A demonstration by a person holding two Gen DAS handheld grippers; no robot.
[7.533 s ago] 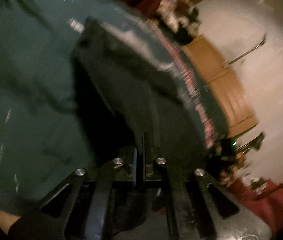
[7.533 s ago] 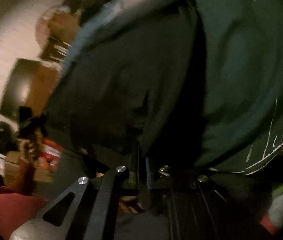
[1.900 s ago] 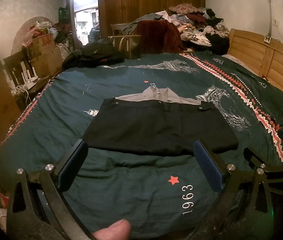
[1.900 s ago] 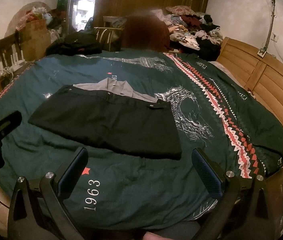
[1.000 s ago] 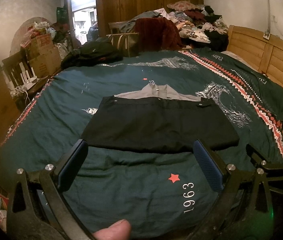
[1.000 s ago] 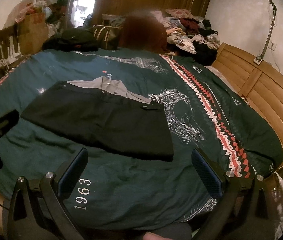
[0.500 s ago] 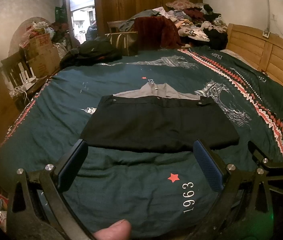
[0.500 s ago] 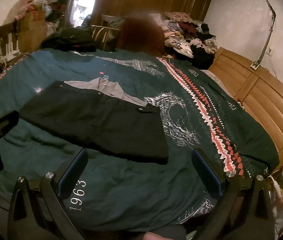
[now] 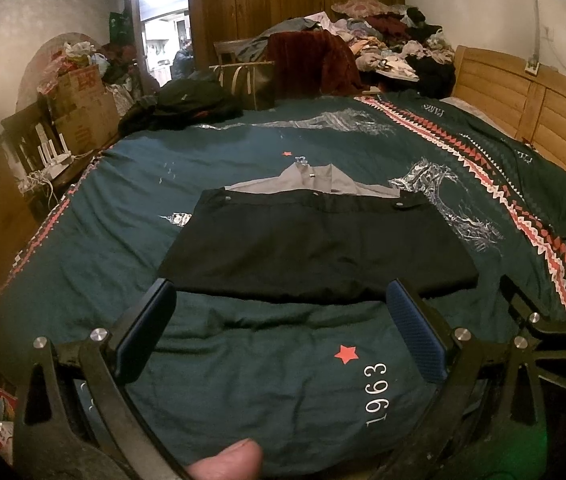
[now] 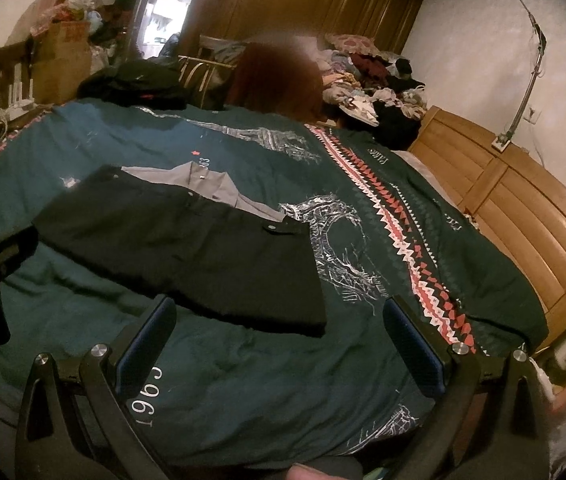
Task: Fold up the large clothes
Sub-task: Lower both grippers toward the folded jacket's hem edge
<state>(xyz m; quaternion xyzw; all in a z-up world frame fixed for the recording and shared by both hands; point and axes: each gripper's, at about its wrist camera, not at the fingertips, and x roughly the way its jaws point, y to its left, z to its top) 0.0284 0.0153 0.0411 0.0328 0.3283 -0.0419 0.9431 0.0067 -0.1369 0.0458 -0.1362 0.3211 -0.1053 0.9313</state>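
Note:
A black garment with a grey collar (image 9: 315, 240) lies folded into a flat rectangle on the dark green bedspread (image 9: 243, 380). It also shows in the right wrist view (image 10: 187, 252). My left gripper (image 9: 281, 328) is open and empty, held back over the near edge of the bed in front of the garment. My right gripper (image 10: 279, 336) is open and empty, held back near the garment's near right corner. The right gripper's arm shows at the right of the left wrist view (image 9: 543, 332).
A wooden headboard (image 10: 523, 200) runs along the bed's right side. A pile of clothes (image 9: 383, 48) and a dark bag (image 9: 187, 100) sit at the bed's far end. Cardboard boxes (image 9: 79, 108) and a cabinet stand on the left.
Since 7.5 s ago both grippers have let go of the black garment, which now lies folded on the bed. Over the last second the right gripper has tilted slightly rightward; the left is still.

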